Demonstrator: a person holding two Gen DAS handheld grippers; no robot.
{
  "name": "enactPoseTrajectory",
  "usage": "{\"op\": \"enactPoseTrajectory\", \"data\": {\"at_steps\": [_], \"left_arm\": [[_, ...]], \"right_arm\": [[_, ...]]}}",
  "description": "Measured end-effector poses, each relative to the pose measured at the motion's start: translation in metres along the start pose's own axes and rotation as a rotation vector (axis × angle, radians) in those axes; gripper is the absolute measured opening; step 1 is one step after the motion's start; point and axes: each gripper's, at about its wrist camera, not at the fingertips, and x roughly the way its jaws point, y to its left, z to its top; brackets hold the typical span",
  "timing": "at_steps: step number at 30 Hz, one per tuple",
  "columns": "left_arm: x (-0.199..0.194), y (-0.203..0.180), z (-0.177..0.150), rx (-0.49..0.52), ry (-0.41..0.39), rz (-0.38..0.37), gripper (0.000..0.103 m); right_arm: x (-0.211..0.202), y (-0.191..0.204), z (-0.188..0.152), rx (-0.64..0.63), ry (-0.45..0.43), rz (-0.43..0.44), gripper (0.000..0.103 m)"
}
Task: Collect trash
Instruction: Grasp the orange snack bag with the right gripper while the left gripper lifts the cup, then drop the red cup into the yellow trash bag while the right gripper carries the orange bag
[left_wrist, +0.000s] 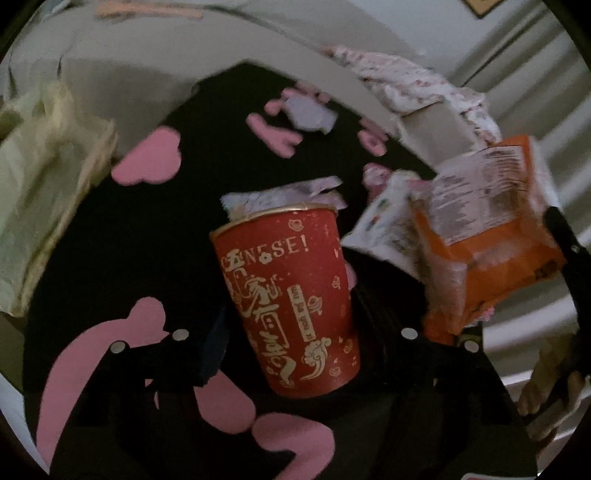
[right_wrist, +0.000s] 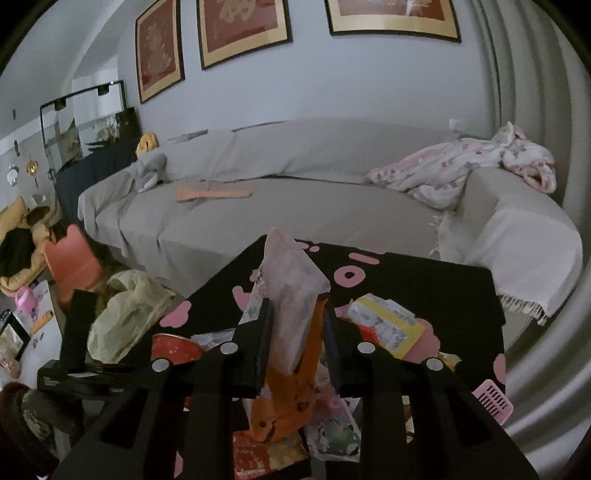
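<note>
**Cup in the left claw, wrapper in the right**

At the bottom of the left wrist view we see the left claw (left_wrist: 291, 343) clamped on a red paper cup (left_wrist: 291, 295) with gold print; the cup stands nearly upright between the two black fingers, with crumpled paper sticking out of its rim. At the right edge of that view an orange snack wrapper (left_wrist: 491, 236) hangs in the air, pinched from the right by the other claw.

In the right wrist view the right claw (right_wrist: 295, 332) fills the lower middle, its fingers closed on that same orange wrapper (right_wrist: 288, 398), whose pale crinkled end rises above the fingertips. Under and just past the claw, more wrappers (right_wrist: 384, 325) lie scattered on the black worktop (right_wrist: 461, 295) with its pink shapes. At the left edge of the worktop a pale green plastic bag (right_wrist: 125, 314) slumps beside it.

Farther back, across the middle of the frame, a grey sofa (right_wrist: 295, 206) runs behind the worktop, with a pink-and-white blanket (right_wrist: 472, 166) heaped on its right arm. Framed pictures (right_wrist: 243, 29) hang on the wall above.
</note>
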Motion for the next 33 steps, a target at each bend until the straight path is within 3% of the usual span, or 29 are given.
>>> {"op": "enactPoseTrajectory", "data": {"at_steps": [10, 17, 20, 25, 29, 33], "left_arm": [[-0.121, -0.023, -0.010, 0.207, -0.346, 0.034, 0.059], [-0.158, 0.017, -0.002, 0.141, -0.427, 0.099, 0.059], [-0.180, 0.054, 0.010, 0.074, -0.508, 0.174, 0.060], [-0.199, 0.130, 0.032, -0.034, -0.619, 0.368, 0.060], [-0.189, 0.174, 0.041, -0.131, -0.602, 0.350, 0.060], [-0.187, 0.191, 0.044, -0.153, -0.596, 0.321, 0.061]], "right_arm": [[-0.046, 0.025, 0.036, -0.045, -0.128, 0.051, 0.026], [-0.044, 0.062, 0.059, -0.139, -0.166, 0.084, 0.026], [-0.031, 0.074, 0.064, -0.143, -0.151, 0.112, 0.026], [-0.008, 0.087, 0.070, -0.148, -0.141, 0.143, 0.026], [0.012, 0.095, 0.073, -0.159, -0.118, 0.146, 0.026], [0.029, 0.103, 0.076, -0.176, -0.084, 0.136, 0.026]]}}
